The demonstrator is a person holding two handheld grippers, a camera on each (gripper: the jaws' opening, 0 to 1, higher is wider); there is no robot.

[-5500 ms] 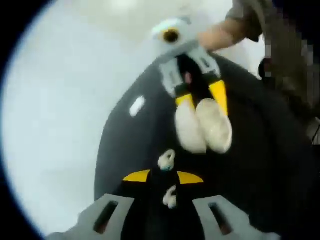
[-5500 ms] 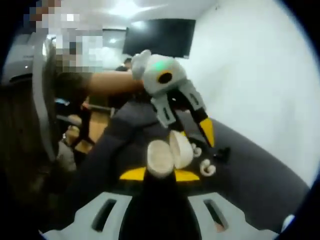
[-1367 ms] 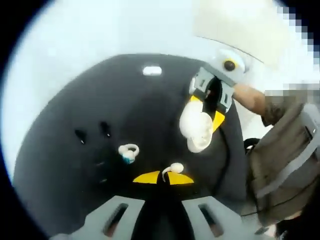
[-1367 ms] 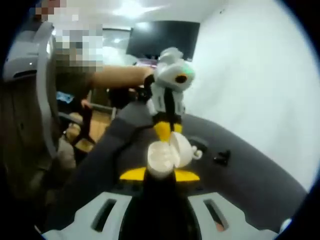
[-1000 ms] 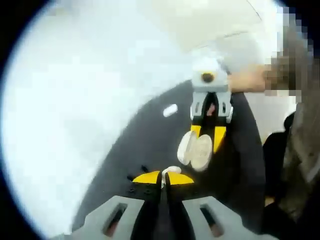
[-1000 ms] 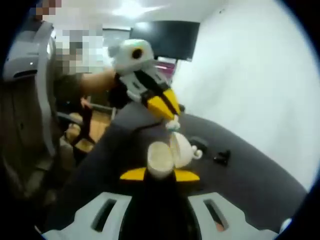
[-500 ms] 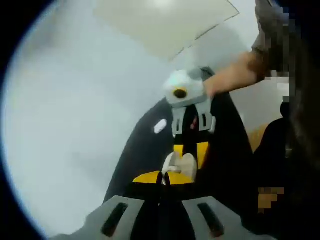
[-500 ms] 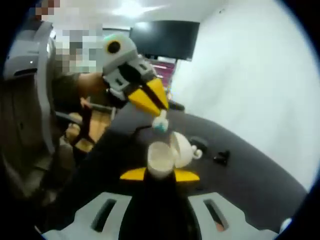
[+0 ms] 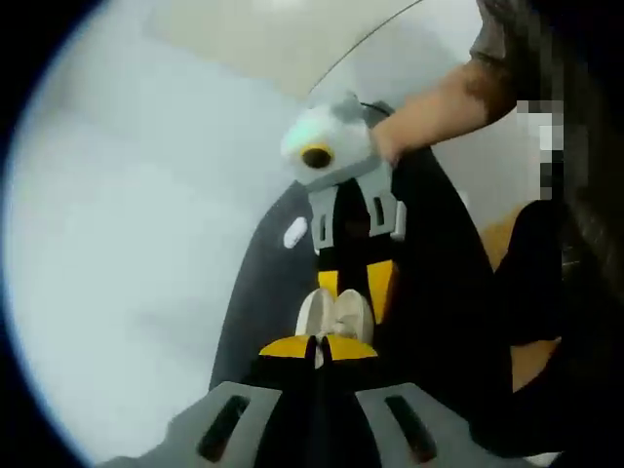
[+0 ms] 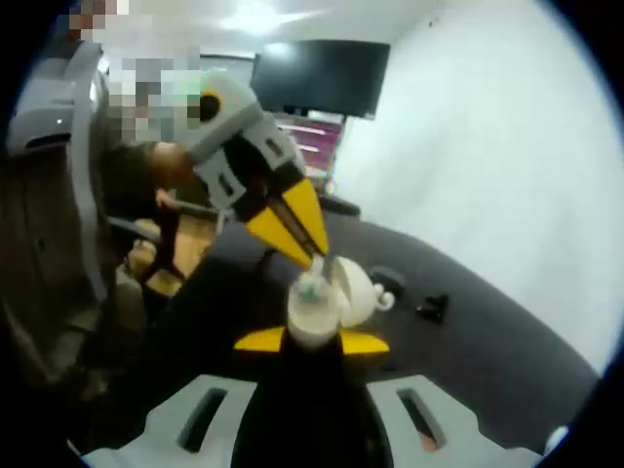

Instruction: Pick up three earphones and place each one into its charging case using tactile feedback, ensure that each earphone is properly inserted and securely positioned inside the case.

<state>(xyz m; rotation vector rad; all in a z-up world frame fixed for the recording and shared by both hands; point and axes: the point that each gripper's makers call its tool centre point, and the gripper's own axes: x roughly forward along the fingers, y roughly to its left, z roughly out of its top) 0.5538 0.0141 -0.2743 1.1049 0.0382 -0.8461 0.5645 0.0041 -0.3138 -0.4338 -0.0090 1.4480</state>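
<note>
1. Above the dark table, in the right gripper view: the left gripper slants down from the upper left, jaws pinched together on a white earphone with a teal tip.
2. The earphone sits at the mouth of the open charging case.
3. The right gripper is clamped on the case.
4. Further right on the table: another white earphone, then a small black object.
5. Left gripper view: the case lies just past the closed yellow tips.
</note>
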